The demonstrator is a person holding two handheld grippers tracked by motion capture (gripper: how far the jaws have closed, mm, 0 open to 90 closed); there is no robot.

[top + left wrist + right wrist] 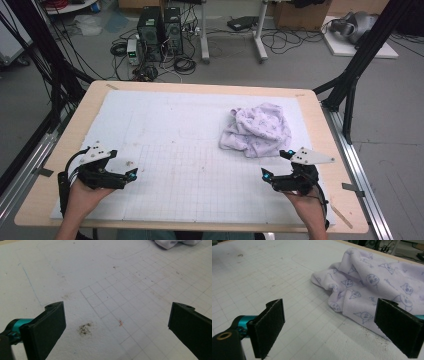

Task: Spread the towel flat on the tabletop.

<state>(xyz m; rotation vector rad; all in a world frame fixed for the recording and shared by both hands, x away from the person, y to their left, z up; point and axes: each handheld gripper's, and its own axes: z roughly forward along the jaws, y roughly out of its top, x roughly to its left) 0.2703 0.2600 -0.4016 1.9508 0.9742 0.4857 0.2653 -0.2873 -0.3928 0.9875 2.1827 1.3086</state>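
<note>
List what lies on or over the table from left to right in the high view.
Left hand-held gripper with its jaws open → crumpled lilac cloth → right hand-held gripper, also open, just right of and nearer than the cloth's lower edge.

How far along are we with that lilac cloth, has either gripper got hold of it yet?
Nothing looks done: the lilac cloth lies crumpled on the white mat, untouched. In hand: the right gripper is open and aimed at the cloth's near edge, with nothing between its jaws. The left gripper is open too, over bare mat far from the cloth. Left: grasping the cloth and, probably, spreading or folding it.
</note>
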